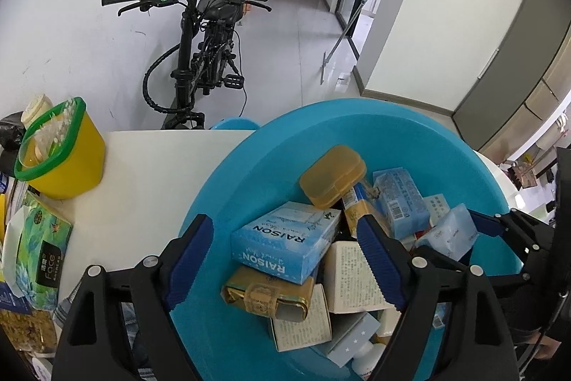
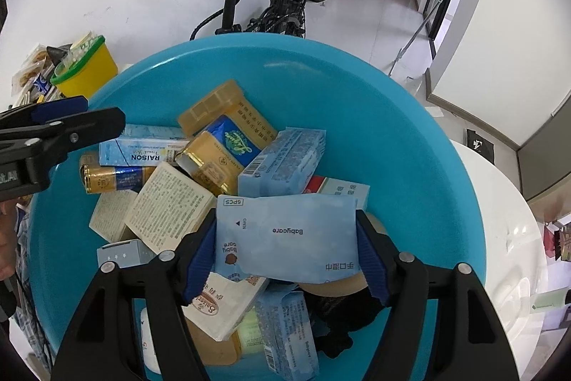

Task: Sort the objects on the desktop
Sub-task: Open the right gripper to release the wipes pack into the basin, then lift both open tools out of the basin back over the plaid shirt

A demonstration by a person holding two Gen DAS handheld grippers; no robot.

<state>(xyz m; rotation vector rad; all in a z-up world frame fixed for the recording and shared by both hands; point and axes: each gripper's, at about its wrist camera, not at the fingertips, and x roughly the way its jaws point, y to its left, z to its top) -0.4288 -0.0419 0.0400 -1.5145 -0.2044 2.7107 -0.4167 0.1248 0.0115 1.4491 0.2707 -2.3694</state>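
A blue basin (image 1: 249,166) (image 2: 410,131) holds several boxes and packs. My left gripper (image 1: 285,245) is open over the basin's left side, its fingers either side of a light-blue RAISON box (image 1: 285,241) without touching it. My right gripper (image 2: 285,249) is shut on a pale blue Babycare wipes pack (image 2: 289,238), its pads pressing both edges, just above the pile. The pack also shows in the left wrist view (image 1: 448,232). An amber pill case (image 1: 333,175) (image 2: 210,106) lies at the pile's far side.
A yellow bin with a green rim (image 1: 60,152) (image 2: 85,66) and a green tissue pack (image 1: 32,249) stand on the white table (image 1: 150,188) left of the basin. A bicycle (image 1: 200,59) leans on the wall behind. A white round surface (image 2: 499,220) lies right.
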